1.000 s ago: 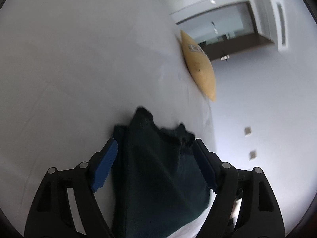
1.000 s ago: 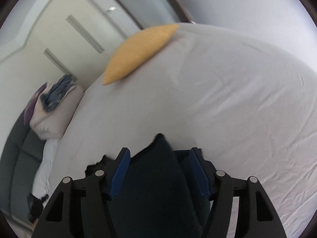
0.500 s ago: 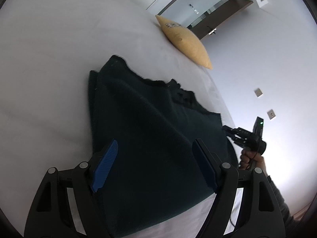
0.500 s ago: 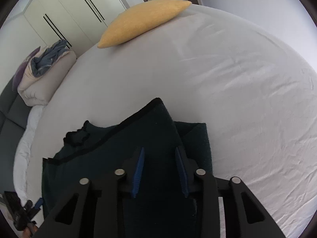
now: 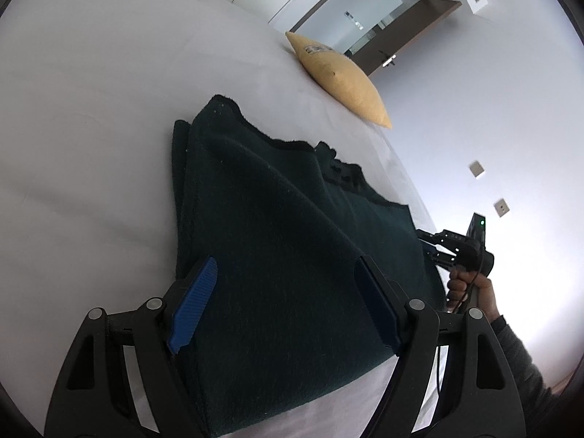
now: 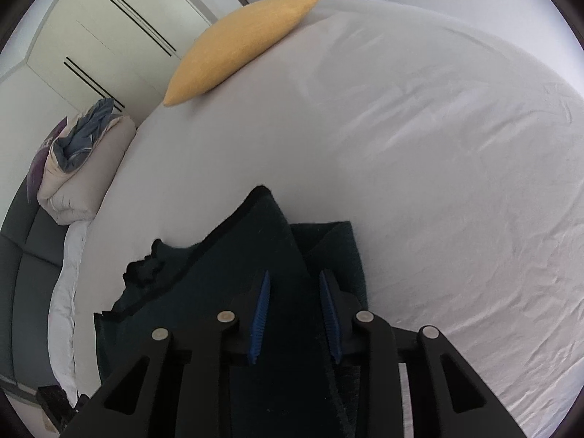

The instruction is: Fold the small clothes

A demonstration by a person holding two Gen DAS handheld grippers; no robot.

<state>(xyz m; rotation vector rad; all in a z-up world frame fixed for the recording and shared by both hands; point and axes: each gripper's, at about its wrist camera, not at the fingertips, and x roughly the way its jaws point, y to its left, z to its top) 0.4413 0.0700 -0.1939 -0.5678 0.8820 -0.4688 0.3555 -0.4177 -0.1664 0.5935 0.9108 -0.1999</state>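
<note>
A dark green garment (image 5: 284, 241) lies partly folded on a white bed (image 5: 91, 116). My left gripper (image 5: 284, 292) is open, its blue pads spread wide over the garment's near edge, holding nothing. My right gripper (image 6: 295, 310) has its blue pads drawn close together around a raised fold of the same garment (image 6: 262, 241). The right gripper (image 5: 434, 248) also shows in the left wrist view, at the garment's far right edge, held by a hand.
A yellow pillow (image 5: 343, 80) lies at the far side of the bed, also in the right wrist view (image 6: 233, 47). A bundle of bedding (image 6: 80, 164) sits on a dark sofa (image 6: 22, 255) to the left. The white sheet (image 6: 456, 182) spreads right.
Both grippers pulled back and up, so more of the garment shows. The right gripper's pads narrowed from wide open to close together on the fold. The left stayed open.
</note>
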